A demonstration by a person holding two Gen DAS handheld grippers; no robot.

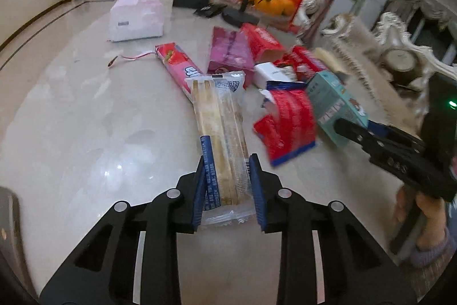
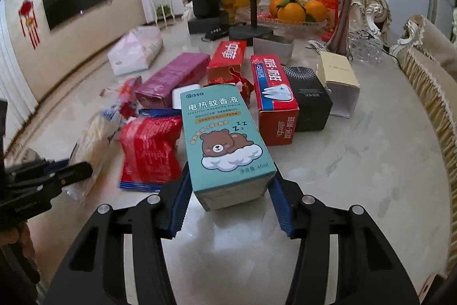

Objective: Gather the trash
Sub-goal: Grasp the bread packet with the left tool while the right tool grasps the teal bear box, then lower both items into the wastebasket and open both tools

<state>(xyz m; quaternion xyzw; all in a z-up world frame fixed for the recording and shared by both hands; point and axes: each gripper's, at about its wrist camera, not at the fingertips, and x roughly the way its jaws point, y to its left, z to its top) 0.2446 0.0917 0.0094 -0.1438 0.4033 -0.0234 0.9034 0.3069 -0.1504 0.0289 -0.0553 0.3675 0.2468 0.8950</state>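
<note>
Trash spread over pale glossy marble counter (image 1: 71, 119), most of it mid-counter. My left gripper (image 1: 228, 186) is clamped on near end of a clear plastic packet of pale wooden chopsticks (image 1: 220, 133); blue pads tight against both sides, far end lying twd a long pink snack wrapper (image 1: 177, 65). My right gripper (image 2: 230, 197) has a teal cardboard box w/ sleeping-bear print (image 2: 225, 139) btwn its pads, both touching the box's near end; can't tell if box is lifted. Just left of box: crumpled red foil pouch (image 2: 148, 150). Right of it: red toothpaste carton (image 2: 274, 99), then black box (image 2: 308, 102), then cream open-ended carton (image 2: 338, 76). Magenta box (image 2: 174, 79) behind. Glass dish of oranges (image 2: 297, 10) at far edge, well apart.
</note>
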